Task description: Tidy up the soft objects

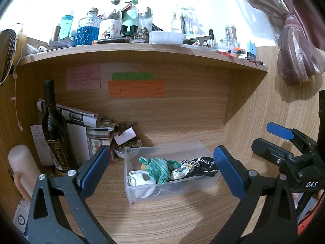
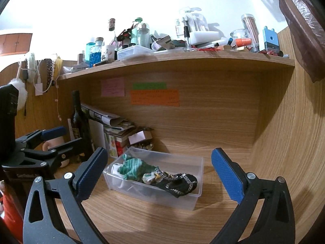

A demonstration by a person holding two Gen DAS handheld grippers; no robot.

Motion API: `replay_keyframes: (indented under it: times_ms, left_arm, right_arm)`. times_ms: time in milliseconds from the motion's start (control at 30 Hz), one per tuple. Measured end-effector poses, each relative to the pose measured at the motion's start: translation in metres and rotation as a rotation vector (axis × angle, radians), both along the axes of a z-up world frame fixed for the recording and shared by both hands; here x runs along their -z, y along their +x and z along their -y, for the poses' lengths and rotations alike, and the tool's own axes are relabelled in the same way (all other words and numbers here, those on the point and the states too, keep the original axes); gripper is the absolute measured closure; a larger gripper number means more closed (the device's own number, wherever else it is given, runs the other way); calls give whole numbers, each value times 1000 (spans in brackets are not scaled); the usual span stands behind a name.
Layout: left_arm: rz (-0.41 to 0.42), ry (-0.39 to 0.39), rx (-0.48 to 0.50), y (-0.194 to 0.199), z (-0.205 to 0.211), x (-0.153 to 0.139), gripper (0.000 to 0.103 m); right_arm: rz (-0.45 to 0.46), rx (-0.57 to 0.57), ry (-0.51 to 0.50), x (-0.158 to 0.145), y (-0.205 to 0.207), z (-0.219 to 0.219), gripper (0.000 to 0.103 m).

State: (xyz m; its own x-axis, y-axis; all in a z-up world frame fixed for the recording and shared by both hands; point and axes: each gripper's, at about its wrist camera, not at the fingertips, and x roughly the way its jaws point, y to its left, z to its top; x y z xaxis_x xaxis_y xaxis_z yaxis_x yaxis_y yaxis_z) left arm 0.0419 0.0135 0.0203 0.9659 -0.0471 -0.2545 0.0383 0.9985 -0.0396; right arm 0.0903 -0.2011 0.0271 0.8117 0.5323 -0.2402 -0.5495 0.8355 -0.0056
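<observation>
On the wooden desk (image 2: 223, 219) under the wooden shelf (image 2: 182, 61) sits a clear plastic box (image 2: 200, 174). Inside it lie a green striped sock (image 2: 134, 167), a black patterned sock (image 2: 178, 185) and a white soft thing (image 1: 140, 180), all bunched together. Both the left gripper (image 1: 162, 172) and the right gripper (image 2: 160, 174) are wide open and hold nothing. A dark wine bottle (image 1: 53, 130) stands upright nearby.

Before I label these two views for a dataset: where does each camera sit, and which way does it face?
Left wrist: on the left hand-held gripper, facing the clear bin of socks; right hand-held gripper shows at right.
Right wrist: on the right hand-held gripper, facing the same bin; left gripper at left.
Shared: bin, wine bottle, sticky notes.
</observation>
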Motion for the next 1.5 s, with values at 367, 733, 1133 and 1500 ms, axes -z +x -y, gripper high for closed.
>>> replay_keyframes:
  times_ms: [367,733,1133,1500]
  left_arm:
    - [0,5,-4,0,2,0,0]
    - [-3,-5,-3,1,2,1,0]
    - [-2,-20,4,2,3,1,0]
    - [-21,-49,15,4,-3,3,0]
  right_arm:
    - [-5,2,3,1,2,1,0]
    - [-7,3,5,1,4,1,0]
    - [-8,6,5,1,3,1,0]
    - [-13,2,0,5,10,0,0]
